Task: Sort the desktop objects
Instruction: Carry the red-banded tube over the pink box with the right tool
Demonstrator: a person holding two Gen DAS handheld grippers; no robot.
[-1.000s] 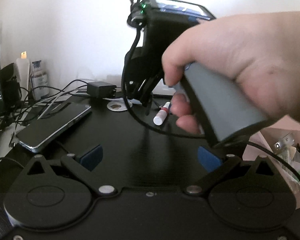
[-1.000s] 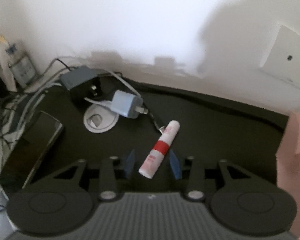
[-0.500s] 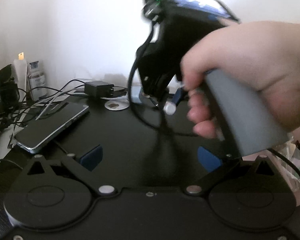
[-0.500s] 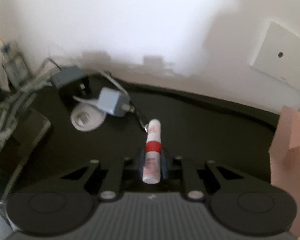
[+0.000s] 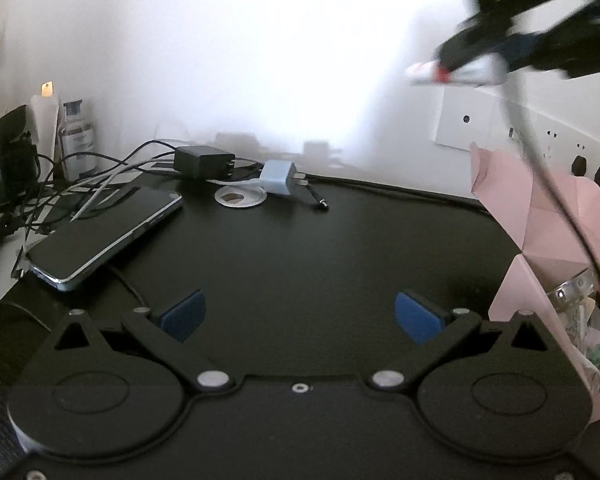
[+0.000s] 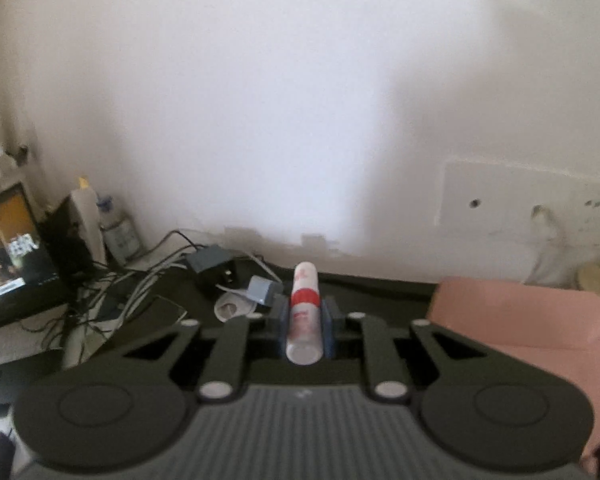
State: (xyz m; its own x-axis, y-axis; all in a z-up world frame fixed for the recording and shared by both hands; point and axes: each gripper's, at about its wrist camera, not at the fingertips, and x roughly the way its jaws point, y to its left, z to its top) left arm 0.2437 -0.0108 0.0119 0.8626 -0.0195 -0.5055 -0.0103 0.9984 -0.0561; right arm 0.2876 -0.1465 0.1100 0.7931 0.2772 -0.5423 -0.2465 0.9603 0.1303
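Note:
A white tube with a red band [image 6: 305,280] is clamped lengthwise between the blue pads of my right gripper [image 6: 305,326], which is shut on it and held well above the black desk [image 6: 380,288]. In the left wrist view that same right gripper [image 5: 520,46] appears blurred at the top right, high above the desk, with the tube [image 5: 452,72] sticking out to the left. My left gripper [image 5: 300,314] stands open low over the desk [image 5: 320,248], with nothing between its pads.
A pink paper box [image 5: 540,216] holding small items stands at the right edge. A phone [image 5: 104,236] lies at the left, with a black adapter [image 5: 204,162], a blue charger [image 5: 278,178], a white ring [image 5: 240,198] and tangled cables behind it. A screen [image 6: 12,256] glows at the far left.
The right gripper closed on the tube lying on the desk, then lifted it up and to the right, out of the left view's centre. The left gripper stayed put.

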